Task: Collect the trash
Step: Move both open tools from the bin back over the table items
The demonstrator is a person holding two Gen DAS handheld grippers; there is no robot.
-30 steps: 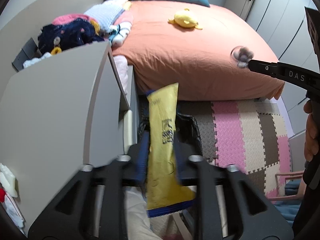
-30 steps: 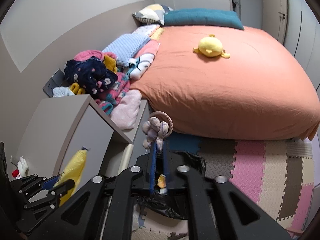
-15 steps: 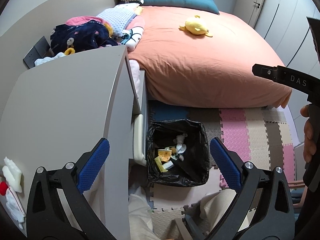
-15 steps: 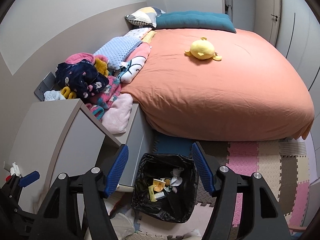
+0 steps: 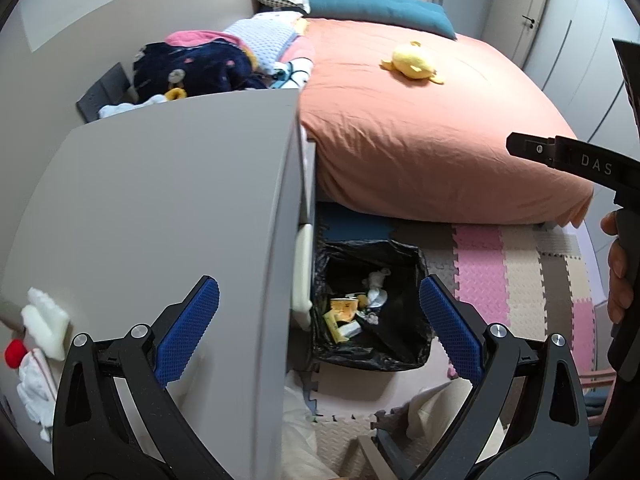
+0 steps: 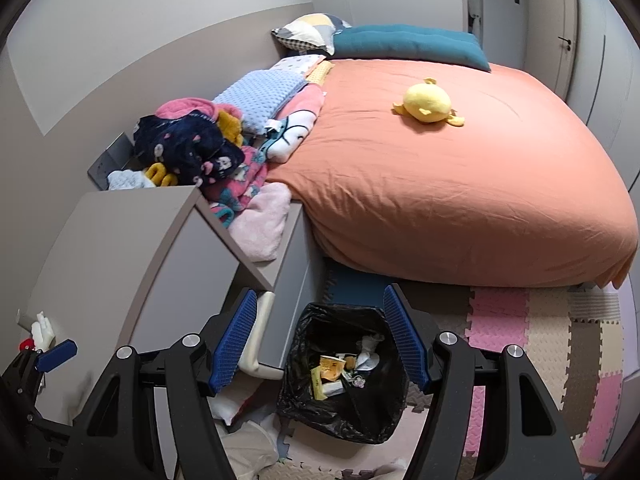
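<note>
the bed [image 6: 460, 184] with its orange cover fills the far half of the room, a teal pillow [image 6: 408, 46] at its head and a yellow plush [image 6: 428, 102] lying on top. a heap of clothes [image 6: 200, 148] is piled along the bed's wall side. nearer, a grey desk [image 5: 160, 208] stands beside the bed, with a few small white and red things [image 5: 36, 332] at its near left corner (too blurred to name). foam floor mats [image 6: 560, 344] in pink, beige and brown cover the floor below the bed's foot. the bin [image 6: 348, 376], lined with a black bag, sits on the floor between desk and mats, just below the bed's edge; the trash [image 6: 340, 368] lies inside it, yellow wrappers and crumpled white paper. the left tool [image 5: 320, 328] hangs above the bin, its jaws spread as wide as they go with nothing between them. the right tool [image 6: 320, 340] also hangs over the bin, jaws well apart and empty.
</note>
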